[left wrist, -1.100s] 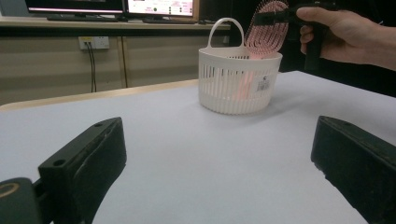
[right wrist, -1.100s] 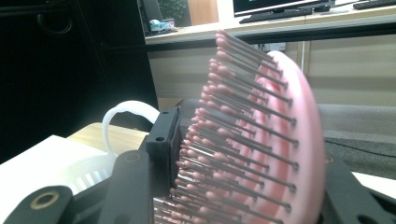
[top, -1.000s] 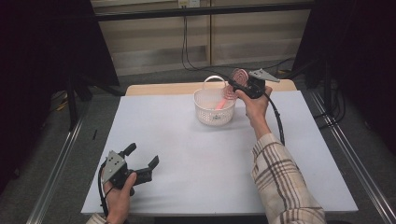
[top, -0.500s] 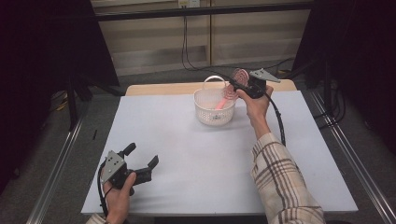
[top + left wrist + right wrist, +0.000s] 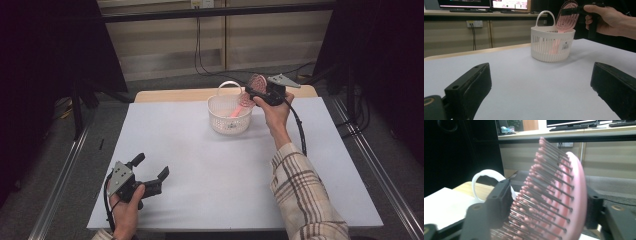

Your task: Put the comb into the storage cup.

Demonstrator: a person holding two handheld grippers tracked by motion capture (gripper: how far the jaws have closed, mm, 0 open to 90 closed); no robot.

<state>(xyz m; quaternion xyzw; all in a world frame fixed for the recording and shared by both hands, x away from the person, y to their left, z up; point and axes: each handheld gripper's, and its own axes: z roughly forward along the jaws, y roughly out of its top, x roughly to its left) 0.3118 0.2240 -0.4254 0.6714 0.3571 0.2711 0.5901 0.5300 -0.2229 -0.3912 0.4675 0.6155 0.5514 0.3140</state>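
Note:
A pink hairbrush (image 5: pixel 258 82) stands handle-down in a white basket (image 5: pixel 229 121) with a hoop handle at the table's far middle. My right gripper (image 5: pixel 254 91) is at the brush's head, just over the basket's right rim. Its jaws have just been opening. In the right gripper view the brush (image 5: pixel 564 195) sits between the spread jaws of the right gripper (image 5: pixel 547 200), bristles toward the left pad, and leans free. My left gripper (image 5: pixel 151 166) rests open on the near left of the table. In its own view the left gripper (image 5: pixel 540 75) faces the basket (image 5: pixel 552 47) with nothing between its jaws.
The white table top (image 5: pixel 200 170) lies between the two hands. A wooden strip (image 5: pixel 170 95) runs along its far edge. Metal rails (image 5: pixel 55 190) flank the table, and cables hang on the back wall (image 5: pixel 200 45).
Neither hand has moved. The brush head stays over the basket's rim between the right jaws.

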